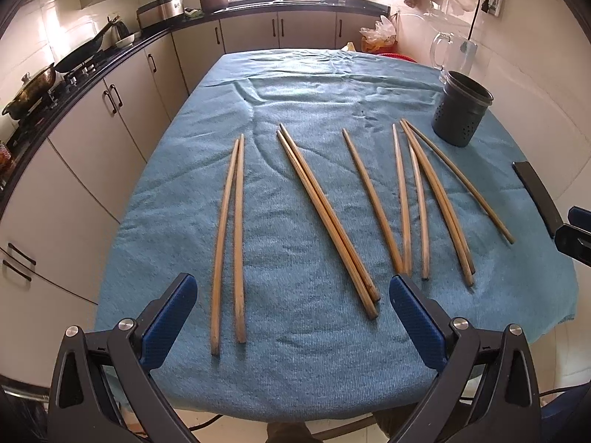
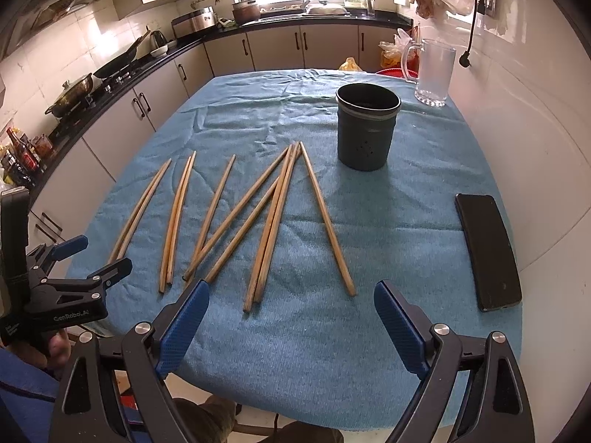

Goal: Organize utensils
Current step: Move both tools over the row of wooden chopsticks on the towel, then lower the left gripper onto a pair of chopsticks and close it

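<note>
Several wooden chopsticks (image 1: 325, 217) lie spread across a blue cloth (image 1: 295, 85), their thick ends toward me. A dark perforated utensil holder (image 1: 461, 109) stands upright at the far right; in the right wrist view the holder (image 2: 366, 127) is just beyond the chopsticks (image 2: 275, 217). My left gripper (image 1: 293, 295) is open, hovering over the near ends of the left pairs with nothing between its fingers. The right gripper (image 2: 291, 301) is open too, above the near ends of the right-hand chopsticks. The left gripper (image 2: 94, 254) shows at the left edge of the right wrist view.
A black phone (image 2: 487, 251) lies on the cloth's right side, close to the white wall. A glass pitcher (image 2: 432, 74) stands behind the holder. Kitchen counters with woks (image 1: 29, 92) run along the left and back. The far half of the cloth is bare.
</note>
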